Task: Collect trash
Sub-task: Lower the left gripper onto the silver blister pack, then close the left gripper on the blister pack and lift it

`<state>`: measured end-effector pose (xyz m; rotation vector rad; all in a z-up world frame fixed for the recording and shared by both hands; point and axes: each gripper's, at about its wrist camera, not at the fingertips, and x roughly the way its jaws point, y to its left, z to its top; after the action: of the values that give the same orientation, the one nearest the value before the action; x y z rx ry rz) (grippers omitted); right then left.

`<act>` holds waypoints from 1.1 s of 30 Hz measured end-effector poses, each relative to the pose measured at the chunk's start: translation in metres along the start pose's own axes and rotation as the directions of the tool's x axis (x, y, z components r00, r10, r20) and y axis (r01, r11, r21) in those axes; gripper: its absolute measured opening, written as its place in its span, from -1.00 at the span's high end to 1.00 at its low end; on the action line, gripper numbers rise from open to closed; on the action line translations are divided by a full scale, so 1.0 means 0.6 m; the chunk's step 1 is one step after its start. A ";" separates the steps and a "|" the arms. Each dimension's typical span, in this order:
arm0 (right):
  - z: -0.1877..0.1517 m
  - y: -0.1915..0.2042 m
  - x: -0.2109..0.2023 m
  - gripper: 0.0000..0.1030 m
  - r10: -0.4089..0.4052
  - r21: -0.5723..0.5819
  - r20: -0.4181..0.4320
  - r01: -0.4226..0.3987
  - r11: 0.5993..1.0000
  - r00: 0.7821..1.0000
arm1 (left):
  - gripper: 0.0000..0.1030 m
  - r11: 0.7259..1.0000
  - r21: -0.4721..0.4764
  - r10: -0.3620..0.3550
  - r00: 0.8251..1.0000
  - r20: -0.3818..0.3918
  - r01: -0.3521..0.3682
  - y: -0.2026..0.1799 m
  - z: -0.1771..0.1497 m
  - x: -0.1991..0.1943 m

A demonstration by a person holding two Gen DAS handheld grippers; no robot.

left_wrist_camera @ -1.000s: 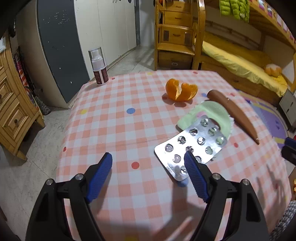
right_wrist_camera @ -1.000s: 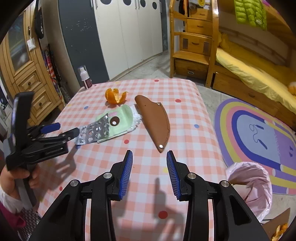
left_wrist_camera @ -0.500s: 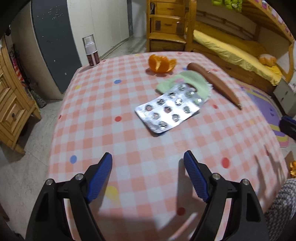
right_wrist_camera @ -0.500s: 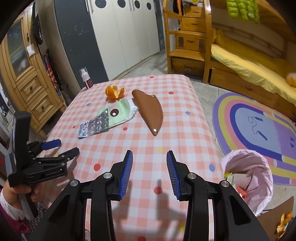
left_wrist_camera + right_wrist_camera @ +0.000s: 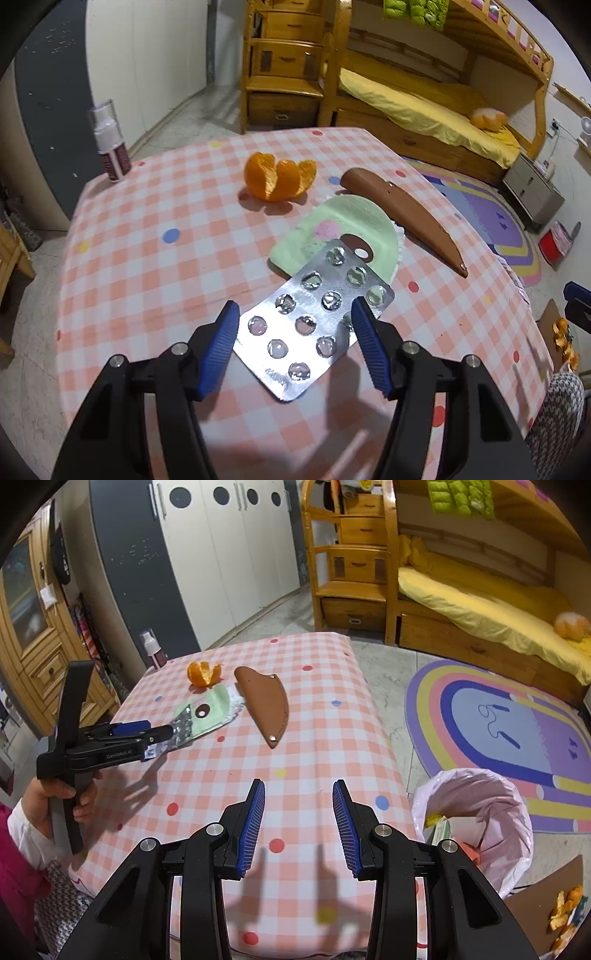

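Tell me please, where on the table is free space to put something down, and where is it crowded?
Free: the near tablecloth in front of the right gripper, and the strip between the spray bottle and the peeled mandarin. Crowded: the mandarin, green wrapper, brown sheath and blister pack, which lies between the closing jaws of the left gripper.

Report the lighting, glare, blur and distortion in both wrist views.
Left wrist view: sharp, with glare spots on the foil pill pack between the closing left gripper fingers; black fisheye corners. Right wrist view: even light, dark right gripper shadows on the tablecloth, bed frame lines bowed.
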<state>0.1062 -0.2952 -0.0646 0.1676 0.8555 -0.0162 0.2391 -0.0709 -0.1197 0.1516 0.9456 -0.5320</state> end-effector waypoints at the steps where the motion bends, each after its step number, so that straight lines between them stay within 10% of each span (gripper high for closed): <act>1: -0.001 -0.003 0.000 0.24 0.000 0.004 -0.001 0.000 1.000 1.000 | -0.22 1.000 0.012 0.003 1.000 0.000 -0.003 -0.001 0.000 0.003; 13: -0.013 0.000 0.001 0.24 0.025 0.006 -0.010 -0.025 1.000 1.000 | -0.26 0.984 0.056 -0.167 0.985 -0.048 0.169 -0.037 -0.063 -0.042; 17: -0.015 -0.001 -0.003 0.24 0.025 0.007 -0.008 -0.025 1.000 1.000 | -0.67 0.988 0.113 -0.104 0.995 -0.013 0.104 -0.048 -0.082 -0.065; 24: -0.022 -0.004 -0.007 0.24 0.032 0.018 -0.012 -0.032 0.999 0.999 | -0.70 0.987 0.161 -0.023 1.000 0.000 0.023 -0.061 -0.100 -0.060; 33: -0.026 -0.011 -0.011 0.23 0.032 0.032 -0.005 -0.032 0.999 0.999 | -0.66 0.978 0.051 -0.201 0.979 -0.020 0.201 -0.073 -0.128 -0.077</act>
<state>0.0895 -0.2999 -0.0707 0.2110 0.8583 0.0009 0.1394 -0.0648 -0.1231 0.1079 0.9674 -0.7439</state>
